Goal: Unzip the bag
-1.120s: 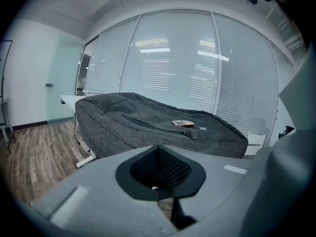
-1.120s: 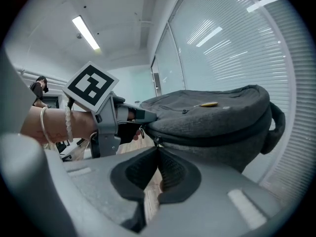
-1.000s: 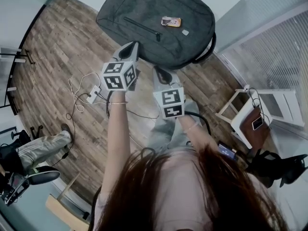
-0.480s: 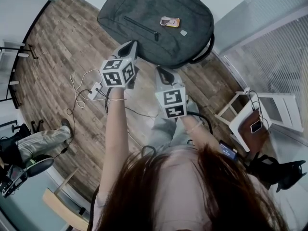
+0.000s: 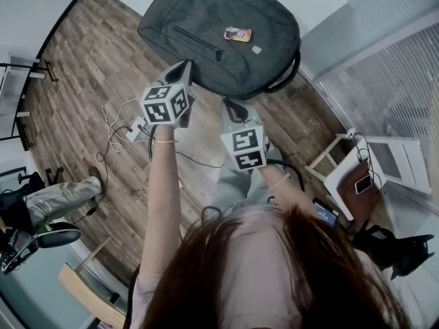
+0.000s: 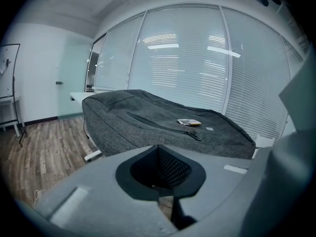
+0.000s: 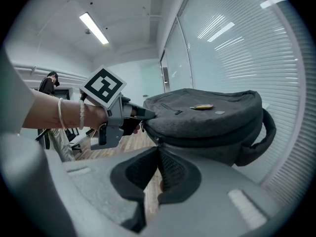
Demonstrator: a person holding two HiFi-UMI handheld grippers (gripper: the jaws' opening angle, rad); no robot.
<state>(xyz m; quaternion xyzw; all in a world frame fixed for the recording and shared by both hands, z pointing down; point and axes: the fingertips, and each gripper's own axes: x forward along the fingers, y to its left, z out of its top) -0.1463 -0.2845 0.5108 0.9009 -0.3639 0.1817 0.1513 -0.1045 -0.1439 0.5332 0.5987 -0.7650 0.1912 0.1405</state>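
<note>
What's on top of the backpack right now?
A small orange-and-white packet and a little pale label sit on the grey backpack. Its contents are hidden: the front-pocket zipper is closed.

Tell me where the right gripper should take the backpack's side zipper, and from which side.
Grip the zipper pull on the side of the backpack, coming level from its near edge. It seems to hang free of the fabric, ahead of the right gripper, whose shut jaws must open first.

You have one grey backpack [image 5: 206, 19], one front-pocket zipper [image 5: 195, 41], one small packet [image 5: 238, 34], and two grippers: left gripper [image 5: 187, 66], right gripper [image 5: 229, 102].
</note>
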